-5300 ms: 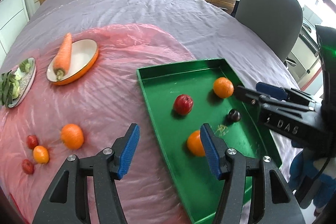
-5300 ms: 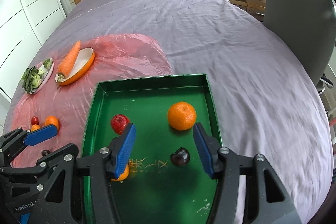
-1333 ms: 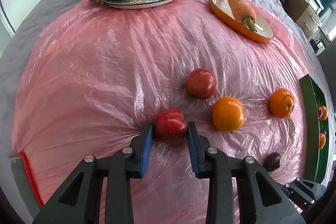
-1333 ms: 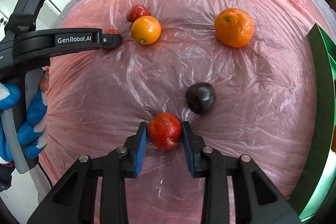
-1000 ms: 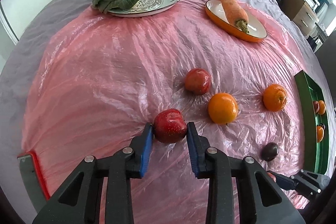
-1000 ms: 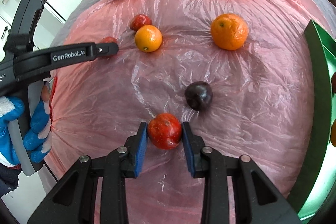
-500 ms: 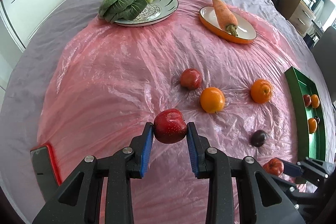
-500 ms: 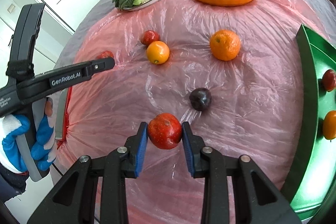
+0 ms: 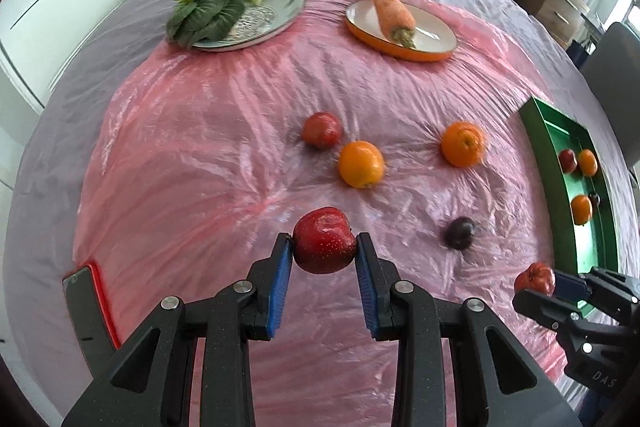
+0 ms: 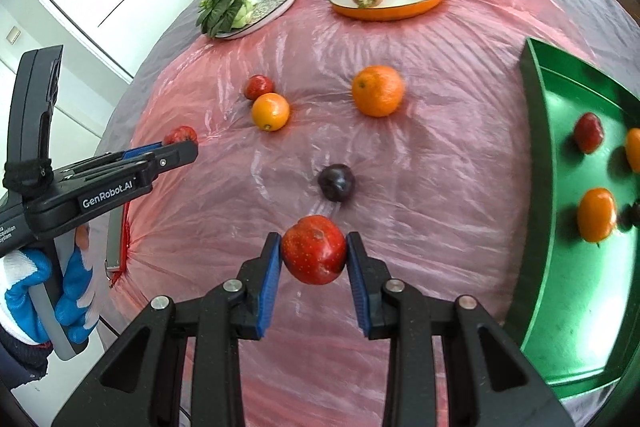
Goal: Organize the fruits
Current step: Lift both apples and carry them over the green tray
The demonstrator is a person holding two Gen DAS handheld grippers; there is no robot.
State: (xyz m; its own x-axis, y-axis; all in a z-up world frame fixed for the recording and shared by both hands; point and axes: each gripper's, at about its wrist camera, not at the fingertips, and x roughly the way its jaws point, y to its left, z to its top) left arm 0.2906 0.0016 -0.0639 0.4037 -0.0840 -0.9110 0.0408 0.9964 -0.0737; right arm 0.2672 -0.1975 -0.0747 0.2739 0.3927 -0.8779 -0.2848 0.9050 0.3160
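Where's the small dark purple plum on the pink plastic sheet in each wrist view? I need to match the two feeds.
Left wrist view: the small dark purple plum lies lower right of centre, right of the held red apple.
Right wrist view: the plum lies at centre, just above the held apple.
Shared landmark: the green rectangular tray at the right edge.

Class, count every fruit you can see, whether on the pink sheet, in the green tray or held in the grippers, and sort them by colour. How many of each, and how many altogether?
Red fruit: 4
Orange fruit: 4
Dark purple fruit: 2
Total: 10
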